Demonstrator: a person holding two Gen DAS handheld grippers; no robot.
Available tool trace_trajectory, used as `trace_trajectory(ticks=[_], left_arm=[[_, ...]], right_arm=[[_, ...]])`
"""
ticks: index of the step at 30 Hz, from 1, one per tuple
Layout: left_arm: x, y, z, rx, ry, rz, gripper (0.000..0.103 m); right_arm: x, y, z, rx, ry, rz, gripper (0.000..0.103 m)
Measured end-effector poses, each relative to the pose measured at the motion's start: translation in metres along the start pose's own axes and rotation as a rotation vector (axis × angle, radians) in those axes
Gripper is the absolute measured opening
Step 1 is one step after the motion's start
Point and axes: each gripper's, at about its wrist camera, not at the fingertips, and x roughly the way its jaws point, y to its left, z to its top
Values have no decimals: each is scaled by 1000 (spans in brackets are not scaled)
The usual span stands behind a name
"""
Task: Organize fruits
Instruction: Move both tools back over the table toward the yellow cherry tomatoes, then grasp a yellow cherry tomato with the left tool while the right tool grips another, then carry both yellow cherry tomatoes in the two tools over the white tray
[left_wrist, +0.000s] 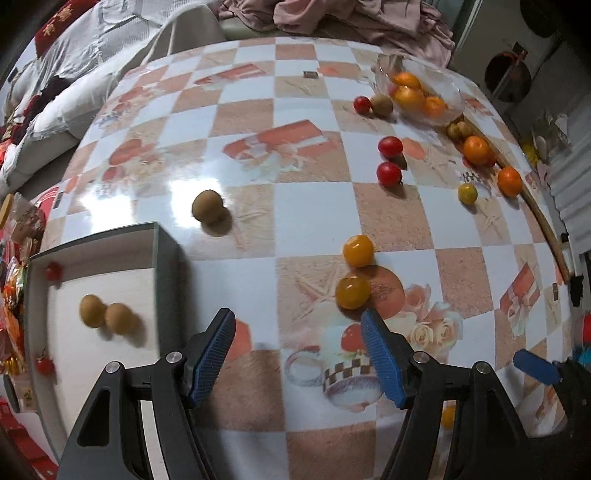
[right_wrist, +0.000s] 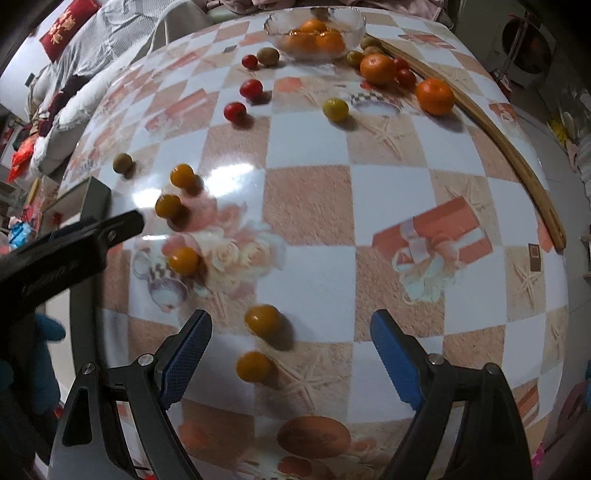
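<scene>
The right gripper (right_wrist: 290, 350) hangs over the checked glossy worktop (right_wrist: 369, 206), fingers spread and pinching nothing; two small round yellow-orange fruits (right_wrist: 263, 320) lie on the worktop between the fingers, nearer the left one. The left gripper (left_wrist: 297, 350), fingers likewise spread and bare, has the shallow white-lined box (left_wrist: 110, 254) just off its left finger.
</scene>
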Motion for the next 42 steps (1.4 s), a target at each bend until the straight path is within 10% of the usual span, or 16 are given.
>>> trace_trajectory(ticks=[15,30,42], left_arm=[[28,-20,13,-5,25,10,71],[24,-35,14,8,11,-32,24],[-14,-13,-3,-19,-31,-46,24]], right_arm=[[19,18,-3,-82,20,-11,88],[16,29,-5,-158,9,-33,26],[-6,-11,-3,-11,2,111,24]])
